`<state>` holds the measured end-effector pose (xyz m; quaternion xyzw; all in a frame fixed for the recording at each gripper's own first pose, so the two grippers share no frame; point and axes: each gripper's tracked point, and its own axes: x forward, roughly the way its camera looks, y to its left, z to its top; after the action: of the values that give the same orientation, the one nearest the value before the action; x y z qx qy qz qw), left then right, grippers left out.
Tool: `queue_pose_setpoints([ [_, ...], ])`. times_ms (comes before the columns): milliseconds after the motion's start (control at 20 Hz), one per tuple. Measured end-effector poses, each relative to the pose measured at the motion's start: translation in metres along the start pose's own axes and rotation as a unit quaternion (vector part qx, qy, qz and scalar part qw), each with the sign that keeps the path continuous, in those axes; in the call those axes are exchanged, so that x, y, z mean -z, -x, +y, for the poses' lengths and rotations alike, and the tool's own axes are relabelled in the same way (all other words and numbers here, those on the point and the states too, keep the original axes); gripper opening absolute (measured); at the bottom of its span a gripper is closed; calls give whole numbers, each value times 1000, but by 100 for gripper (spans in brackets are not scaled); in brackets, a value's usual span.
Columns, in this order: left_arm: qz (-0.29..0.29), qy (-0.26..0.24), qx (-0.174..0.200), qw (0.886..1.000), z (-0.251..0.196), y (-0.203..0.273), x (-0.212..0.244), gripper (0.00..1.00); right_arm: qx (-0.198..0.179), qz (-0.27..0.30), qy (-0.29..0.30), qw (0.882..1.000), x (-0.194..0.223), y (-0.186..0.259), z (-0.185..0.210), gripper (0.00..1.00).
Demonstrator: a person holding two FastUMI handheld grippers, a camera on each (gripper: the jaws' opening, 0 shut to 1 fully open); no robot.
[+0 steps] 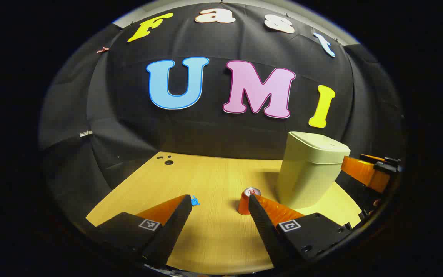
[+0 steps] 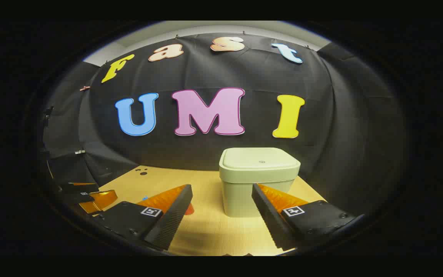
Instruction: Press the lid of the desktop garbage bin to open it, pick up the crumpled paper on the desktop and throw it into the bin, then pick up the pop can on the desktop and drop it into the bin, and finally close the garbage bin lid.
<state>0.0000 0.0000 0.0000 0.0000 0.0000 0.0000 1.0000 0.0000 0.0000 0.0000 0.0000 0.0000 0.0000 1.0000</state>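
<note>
A pale green bin (image 1: 309, 173) stands on the wooden table (image 1: 214, 231) at the right, its lid (image 1: 319, 143) down. An orange pop can (image 1: 244, 203) stands upright left of the bin, partly behind my left gripper's right finger. A small blue crumpled paper (image 1: 195, 201) lies by the left fingertip. My left gripper (image 1: 219, 200) is open above the table with nothing in it. In the right gripper view the bin (image 2: 258, 192) is straight ahead, lid (image 2: 260, 159) closed. My right gripper (image 2: 220, 188) is open and empty just short of it. A bit of the can (image 2: 189, 209) shows behind its left finger.
The black cloth wall rises close behind the table. Small dark holes (image 1: 166, 160) mark the table's far left corner. My right gripper (image 1: 364, 172) reaches in beside the bin in the left gripper view, and my left gripper (image 2: 90, 197) sits low at the left in the right gripper view.
</note>
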Motion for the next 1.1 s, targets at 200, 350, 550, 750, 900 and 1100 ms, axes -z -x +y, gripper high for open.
queue_pose_setpoints([
  [200, -4, -11, -4, 1000, 4, -7, -5, 96, 0, -1, -2, 1000, -1, -8, -1, 98],
  [350, -15, -17, -11, 1000, 13, -13, -15, 96, -1, -4, -2, 1000, -3, -15, -1, 96],
  [550, -19, -20, -13, 1000, 21, -19, -22, 95, 3, -2, -2, 1000, -3, -22, 0, 98],
  [750, -23, -28, -11, 999, 24, -22, -25, 95, 7, -3, -5, 1000, -3, -29, 0, 98],
  [900, -19, -33, -8, 999, 24, -24, -24, 96, 8, 1, -1, 1000, 0, -32, 4, 98],
  [1100, -17, -14, -12, 1000, 22, -25, -21, 96, 1, 4, 6, 1000, 3, -31, 9, 98],
])
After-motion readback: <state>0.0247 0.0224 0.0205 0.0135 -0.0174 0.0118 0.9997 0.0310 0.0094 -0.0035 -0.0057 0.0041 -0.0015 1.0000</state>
